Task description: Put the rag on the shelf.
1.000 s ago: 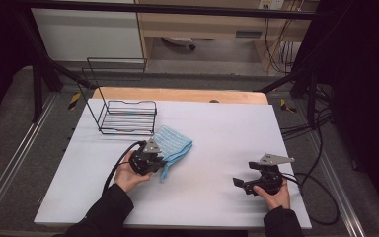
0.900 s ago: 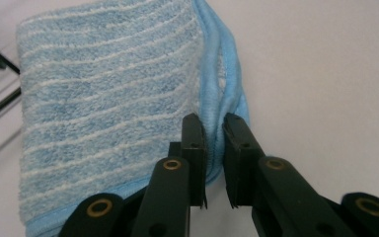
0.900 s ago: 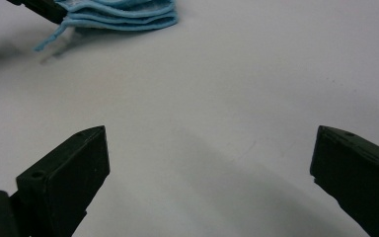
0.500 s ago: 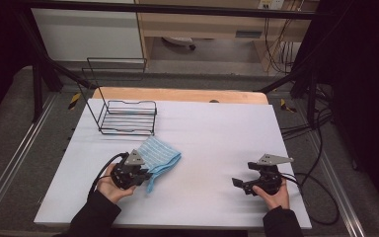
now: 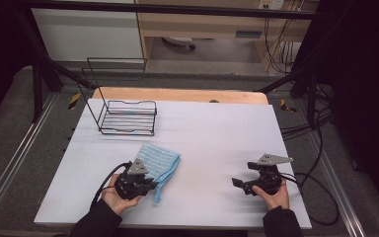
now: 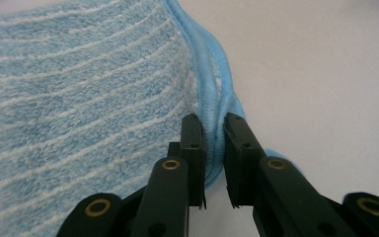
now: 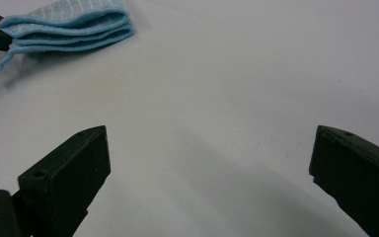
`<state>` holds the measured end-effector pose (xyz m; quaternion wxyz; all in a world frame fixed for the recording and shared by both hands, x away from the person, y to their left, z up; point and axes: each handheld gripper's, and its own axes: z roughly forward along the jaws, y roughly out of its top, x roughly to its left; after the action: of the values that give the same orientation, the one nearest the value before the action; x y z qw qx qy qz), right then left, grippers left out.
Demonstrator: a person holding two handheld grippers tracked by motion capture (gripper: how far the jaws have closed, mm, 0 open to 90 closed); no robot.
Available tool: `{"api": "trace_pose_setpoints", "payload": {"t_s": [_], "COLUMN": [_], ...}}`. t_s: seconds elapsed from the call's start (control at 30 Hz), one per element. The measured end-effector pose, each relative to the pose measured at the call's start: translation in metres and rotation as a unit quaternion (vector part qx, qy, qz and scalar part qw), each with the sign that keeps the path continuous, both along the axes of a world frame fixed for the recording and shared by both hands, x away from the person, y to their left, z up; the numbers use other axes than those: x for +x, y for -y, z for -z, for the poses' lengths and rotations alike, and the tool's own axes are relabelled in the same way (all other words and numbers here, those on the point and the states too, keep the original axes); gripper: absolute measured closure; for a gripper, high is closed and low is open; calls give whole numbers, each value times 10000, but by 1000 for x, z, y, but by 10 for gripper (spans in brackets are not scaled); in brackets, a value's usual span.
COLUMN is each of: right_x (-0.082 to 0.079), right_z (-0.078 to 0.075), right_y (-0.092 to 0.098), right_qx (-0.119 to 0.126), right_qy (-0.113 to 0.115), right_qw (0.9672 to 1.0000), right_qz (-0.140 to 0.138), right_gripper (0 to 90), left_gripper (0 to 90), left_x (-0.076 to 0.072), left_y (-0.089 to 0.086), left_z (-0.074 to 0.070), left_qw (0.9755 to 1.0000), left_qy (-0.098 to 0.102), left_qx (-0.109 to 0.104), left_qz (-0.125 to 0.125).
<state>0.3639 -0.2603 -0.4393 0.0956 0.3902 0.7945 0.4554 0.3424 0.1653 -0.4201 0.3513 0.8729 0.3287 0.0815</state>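
A folded light-blue striped towel lies on the white table near the front left. My left gripper is shut on the towel's rolled hem; in the left gripper view the hem sits pinched between the two black jaws of that gripper. My right gripper rests at the front right, well apart from the towel, with its jaws wide open over bare table. The right gripper view shows the towel folded in layers at its upper left.
A black wire rack stands at the back left of the table, with a wooden board along the far edge. Cables hang off the right side. A metal frame rail runs along the left.
My left gripper has pulled the towel toward the front left of the table, then shifted slightly right. The right gripper has stayed in place.
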Motion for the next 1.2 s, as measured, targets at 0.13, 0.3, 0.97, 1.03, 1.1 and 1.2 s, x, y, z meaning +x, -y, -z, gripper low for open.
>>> {"api": "trace_pose_setpoints", "payload": {"t_s": [0.13,0.3,0.97,1.03,1.1,1.2], "right_x": [0,0,0,0,0,0], "right_z": [0,0,0,1,1,1], "right_y": [0,0,-1,-1,-1,-2], "right_qx": [-1,-5,-13,-10,-24,-35], "right_qy": [-4,0,-2,-6,-19,-60], "right_qw": [10000,10000,10000,10000,10000,10000], "right_qz": [-3,-2,-16,-9,-8,4], "right_gripper": [28,28,28,28,28,28], "left_gripper": [799,798,482,480,473,481], "left_x": [0,0,5,11,15,19], "left_y": [9,25,-3,-20,-35,-49], "left_z": [-1,1,-16,-16,-12,-2], "left_qw": [9999,9998,9961,9943,9927,9913], "left_qy": [-13,-29,249,237,224,-17], "left_qx": [-130,-188,-663,-633,-484,-365], "left_qz": [-27,-69,-528,-819,-1080,-1266]}}
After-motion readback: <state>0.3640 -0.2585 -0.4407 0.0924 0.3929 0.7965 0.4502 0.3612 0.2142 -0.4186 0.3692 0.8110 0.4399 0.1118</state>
